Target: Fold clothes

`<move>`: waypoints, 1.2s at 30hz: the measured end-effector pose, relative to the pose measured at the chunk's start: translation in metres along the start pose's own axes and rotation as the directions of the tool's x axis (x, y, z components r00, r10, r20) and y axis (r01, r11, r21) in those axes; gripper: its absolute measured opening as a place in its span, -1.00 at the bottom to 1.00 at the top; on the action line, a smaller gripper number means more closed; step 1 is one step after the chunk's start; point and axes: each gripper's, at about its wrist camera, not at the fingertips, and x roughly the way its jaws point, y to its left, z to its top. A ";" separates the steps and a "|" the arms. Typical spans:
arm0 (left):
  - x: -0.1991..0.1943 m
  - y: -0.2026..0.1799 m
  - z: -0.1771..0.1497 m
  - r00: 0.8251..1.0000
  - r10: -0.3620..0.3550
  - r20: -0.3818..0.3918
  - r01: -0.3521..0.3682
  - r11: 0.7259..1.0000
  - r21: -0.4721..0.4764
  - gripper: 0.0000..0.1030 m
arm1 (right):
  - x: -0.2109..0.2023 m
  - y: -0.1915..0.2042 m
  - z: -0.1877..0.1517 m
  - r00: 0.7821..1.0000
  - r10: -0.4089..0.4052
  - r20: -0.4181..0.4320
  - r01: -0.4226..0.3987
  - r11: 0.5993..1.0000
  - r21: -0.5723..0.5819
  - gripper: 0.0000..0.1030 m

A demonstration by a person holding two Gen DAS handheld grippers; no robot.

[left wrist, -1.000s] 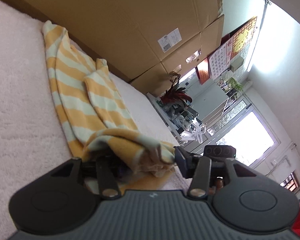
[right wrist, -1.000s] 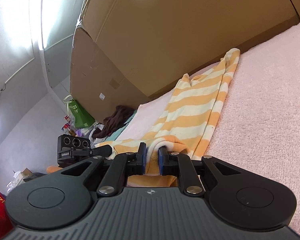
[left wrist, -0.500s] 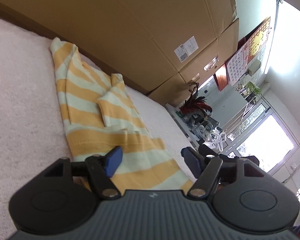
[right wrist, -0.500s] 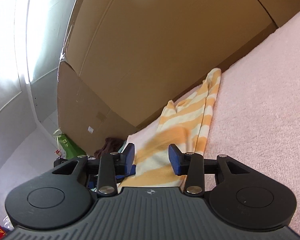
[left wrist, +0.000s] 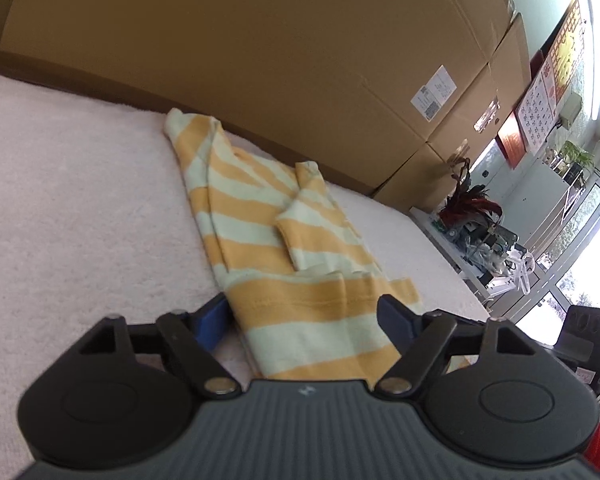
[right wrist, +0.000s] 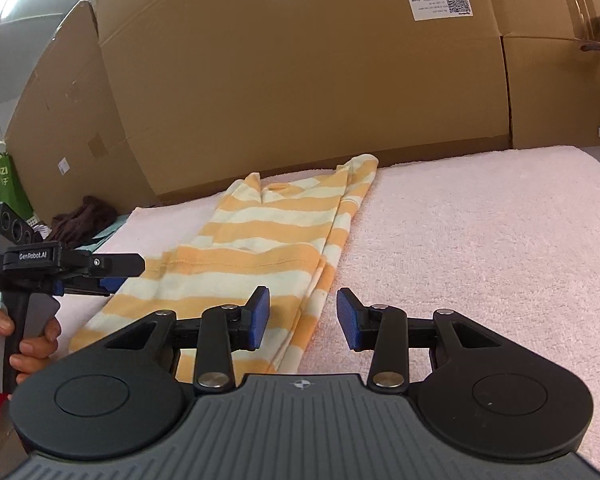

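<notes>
Closest to the lens on the right side, the right gripper (right wrist: 303, 318) has its blue pads apart with nothing pinched. Those jaws have just been opening and then eased back a touch, and the only thing under the gap is the shirt's near-right edge and bare blanket. The left gripper (left wrist: 306, 322) is spread wider, its jaws straddling the near end of the striped shirt (left wrist: 288, 256) without pressing on it; they've narrowed slightly in the last moment but hold no cloth.

The shirt itself lies flat on the pinkish fleece blanket (right wrist: 480, 240), already narrowed into a long strip with one sleeve folded over the body. Its long axis runs straight away from both grippers toward the cardboard boxes (right wrist: 300, 80) at the back, so the hem end is the near end and the collar end is far. The hem looks turned over onto the body, though from this low angle I can't be sure how far that fold reaches.

What the next move hangs on, I'd guess: both hands sit at the same near short edge, left one over its left corner, right one at its right corner, roughly equally close. In the right wrist view you can see the person's hand (right wrist: 20, 340) gripping the left tool's handle.

Further back left there's a dark clothes pile (right wrist: 86, 220) and a green bag (right wrist: 6, 184).
</notes>
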 end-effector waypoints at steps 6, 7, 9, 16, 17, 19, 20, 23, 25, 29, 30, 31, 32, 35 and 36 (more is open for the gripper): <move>-0.001 -0.012 -0.002 0.999 0.005 0.038 -0.008 0.997 0.075 -0.12 | 0.005 0.004 -0.006 1.000 -0.015 -0.012 0.016 0.999 0.033 -0.75; 0.000 -0.013 -0.002 0.999 0.005 0.038 -0.008 0.996 0.084 -0.12 | 0.003 0.005 -0.008 1.000 -0.024 -0.001 0.024 0.999 0.033 -0.76; 0.002 -0.016 -0.002 0.999 0.005 0.038 -0.009 0.995 0.102 -0.12 | 0.002 0.004 -0.013 0.999 -0.028 0.017 0.027 0.998 0.049 -0.76; -0.006 -0.008 -0.005 0.992 0.085 0.090 -0.088 0.996 0.028 0.25 | -0.005 0.016 -0.018 0.994 -0.087 0.069 0.087 0.996 -0.001 -0.66; -0.012 -0.006 -0.007 0.988 0.094 0.122 -0.096 0.995 0.007 0.34 | -0.007 0.017 -0.017 0.993 -0.090 0.079 0.091 0.996 -0.003 -0.65; -0.020 -0.003 -0.008 0.981 0.104 0.165 -0.102 0.995 -0.022 0.37 | -0.012 0.018 -0.014 0.991 -0.091 0.096 0.092 0.996 -0.008 -0.65; -0.022 -0.002 -0.009 0.979 0.104 0.173 -0.101 0.995 -0.027 0.37 | -0.012 0.020 -0.010 0.991 -0.086 0.099 0.087 0.996 -0.014 -0.65; -0.023 -0.006 -0.009 0.979 0.098 0.180 -0.099 0.995 -0.001 0.21 | -0.007 0.032 -0.002 0.995 -0.033 0.091 0.038 0.998 -0.051 -0.62; -0.021 -0.013 -0.011 0.979 0.107 0.172 -0.116 0.992 0.043 0.16 | 0.002 0.041 0.001 0.998 -0.024 0.061 0.029 0.996 -0.084 -0.67; -0.010 -0.022 -0.010 0.980 0.166 0.109 -0.176 0.981 0.079 0.17 | 0.023 0.038 0.000 0.994 -0.107 -0.018 0.106 0.993 -0.056 -0.82; -0.006 -0.022 -0.009 0.981 0.175 0.083 -0.181 0.980 0.080 0.18 | 0.022 0.034 0.001 0.994 -0.104 -0.020 0.104 0.994 -0.030 -0.86; -0.002 -0.021 -0.009 0.981 0.183 0.062 -0.188 0.979 0.081 0.19 | 0.021 0.031 0.002 0.994 -0.106 -0.018 0.106 0.994 -0.006 -0.88; -0.001 -0.021 -0.009 0.980 0.191 0.051 -0.195 0.977 0.083 0.19 | 0.020 0.031 0.001 0.994 -0.107 -0.016 0.107 0.994 0.005 -0.90; -0.001 -0.026 -0.010 0.975 0.214 0.063 -0.220 0.970 0.107 0.28 | 0.019 0.037 -0.002 0.992 -0.128 -0.009 0.128 0.991 -0.032 -0.90; -0.001 -0.027 -0.010 0.973 0.221 0.068 -0.228 0.967 0.113 0.28 | 0.019 0.038 -0.003 0.991 -0.133 -0.008 0.133 0.990 -0.040 -0.90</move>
